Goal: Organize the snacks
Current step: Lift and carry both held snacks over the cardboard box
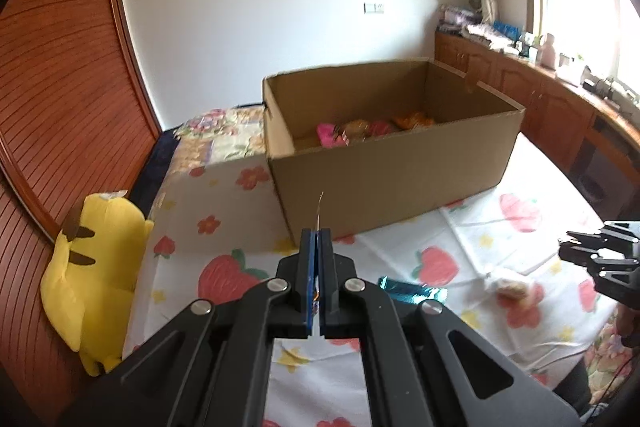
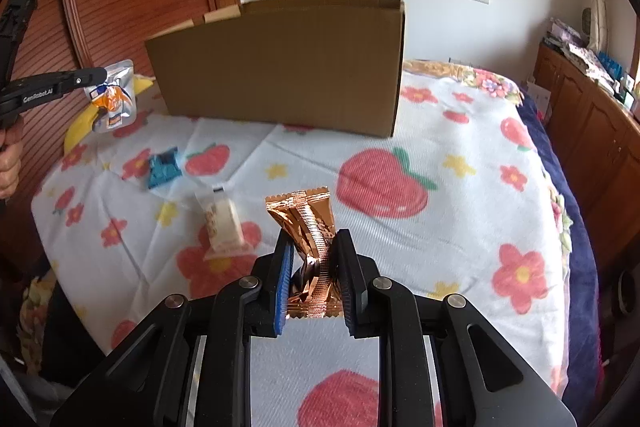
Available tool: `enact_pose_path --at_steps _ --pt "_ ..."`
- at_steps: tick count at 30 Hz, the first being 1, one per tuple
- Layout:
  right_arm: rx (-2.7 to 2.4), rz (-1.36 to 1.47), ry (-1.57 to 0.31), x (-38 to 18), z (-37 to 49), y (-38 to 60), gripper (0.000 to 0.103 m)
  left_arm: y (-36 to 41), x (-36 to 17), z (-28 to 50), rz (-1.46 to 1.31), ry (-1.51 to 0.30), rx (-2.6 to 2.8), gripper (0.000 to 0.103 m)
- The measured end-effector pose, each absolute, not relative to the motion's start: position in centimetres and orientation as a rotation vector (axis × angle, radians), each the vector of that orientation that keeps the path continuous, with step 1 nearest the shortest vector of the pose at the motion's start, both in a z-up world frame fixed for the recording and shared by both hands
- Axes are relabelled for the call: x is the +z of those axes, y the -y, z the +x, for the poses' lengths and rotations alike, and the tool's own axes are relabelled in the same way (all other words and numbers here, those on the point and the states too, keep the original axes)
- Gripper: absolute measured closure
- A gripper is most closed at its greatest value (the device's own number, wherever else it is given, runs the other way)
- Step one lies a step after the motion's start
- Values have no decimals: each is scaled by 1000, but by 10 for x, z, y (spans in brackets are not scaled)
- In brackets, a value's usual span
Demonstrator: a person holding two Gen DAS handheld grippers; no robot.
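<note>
My left gripper (image 1: 319, 233) is shut on a silver pouch with orange print (image 2: 110, 95). In the left wrist view the pouch shows only as a thin edge (image 1: 320, 205); in the right wrist view the left gripper (image 2: 100, 75) holds it up at the far left. My right gripper (image 2: 315, 234) is shut on a copper foil snack packet (image 2: 302, 215), just above the bedspread. An open cardboard box (image 1: 392, 167) stands further back on the bed, with pink and orange snacks (image 1: 332, 133) inside. A blue packet (image 2: 163, 167) and a clear-wrapped pastry (image 2: 224, 223) lie on the spread.
A yellow plush toy (image 1: 92, 267) leans by the wooden headboard (image 1: 60, 107) at the left. Wooden cabinets (image 1: 540, 95) with clutter run under the window on the right. The strawberry-print bedspread (image 2: 460, 211) drops off at its right edge. A hand (image 2: 8, 163) grips the left tool.
</note>
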State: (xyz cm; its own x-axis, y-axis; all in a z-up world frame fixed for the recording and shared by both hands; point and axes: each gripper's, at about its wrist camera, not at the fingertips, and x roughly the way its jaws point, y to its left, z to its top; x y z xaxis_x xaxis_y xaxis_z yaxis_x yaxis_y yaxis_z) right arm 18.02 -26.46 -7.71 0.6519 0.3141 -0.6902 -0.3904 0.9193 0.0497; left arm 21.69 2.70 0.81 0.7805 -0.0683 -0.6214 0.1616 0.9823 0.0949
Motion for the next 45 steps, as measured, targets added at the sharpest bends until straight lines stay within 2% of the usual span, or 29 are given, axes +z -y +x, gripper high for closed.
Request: enact_pose_path --at_steps 16,30,45 --pt "416 -109 -665 -28 190 259 84 -2 57 215 121 -523 -184 103" --pt "468 -156 -543 24 227 225 84 5 87 258 122 -470 -204 103" --pt "527 -147 -487 37 298 191 84 -1 88 310 99 -408 -201 103"
